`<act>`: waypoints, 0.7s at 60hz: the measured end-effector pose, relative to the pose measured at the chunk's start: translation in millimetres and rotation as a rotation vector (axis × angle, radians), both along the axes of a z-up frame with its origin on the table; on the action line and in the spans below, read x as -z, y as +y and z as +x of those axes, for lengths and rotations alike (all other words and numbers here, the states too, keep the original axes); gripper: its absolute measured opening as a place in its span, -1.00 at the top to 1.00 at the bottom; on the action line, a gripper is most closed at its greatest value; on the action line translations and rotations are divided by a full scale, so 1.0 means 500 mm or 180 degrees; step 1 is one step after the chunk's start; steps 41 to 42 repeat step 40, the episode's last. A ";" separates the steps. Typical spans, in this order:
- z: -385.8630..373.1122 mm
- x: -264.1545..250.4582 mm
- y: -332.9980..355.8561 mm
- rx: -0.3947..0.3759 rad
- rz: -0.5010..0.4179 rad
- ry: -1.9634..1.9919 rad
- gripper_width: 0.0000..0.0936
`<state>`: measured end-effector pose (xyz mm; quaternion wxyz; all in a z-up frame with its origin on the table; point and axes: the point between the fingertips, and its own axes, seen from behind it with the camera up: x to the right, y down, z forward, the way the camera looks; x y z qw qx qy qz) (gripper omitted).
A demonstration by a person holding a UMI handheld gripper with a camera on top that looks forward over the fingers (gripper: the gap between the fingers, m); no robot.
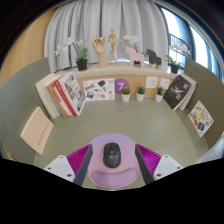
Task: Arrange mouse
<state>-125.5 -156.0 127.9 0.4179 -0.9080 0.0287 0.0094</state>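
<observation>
Mouse lies centred between the gripper fingers on a lilac mouse pad, long axis pointing straight ahead; fingers seem spread wide, not touching

Black mouse sits on round lilac mouse pad, between gripper fingers with gap at either side; fingers spread wide, magenta pads flanking mouse. Beyond mouse: bare stretch of desk, then row of small potted plants and purple card. Books left of mouse, magazines right. Curtain farthest back.
</observation>
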 end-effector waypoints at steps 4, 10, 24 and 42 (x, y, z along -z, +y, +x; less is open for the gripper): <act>0.006 -0.044 -0.032 -0.0006 0.0090 -0.0029 -0.82; 0.032 -0.095 -0.086 -0.0031 0.0180 -0.0058 -0.82; 0.079 -0.157 -0.195 -0.0054 0.0400 -0.0130 -0.83; 0.107 -0.187 -0.265 -0.0040 0.0504 -0.0029 -0.82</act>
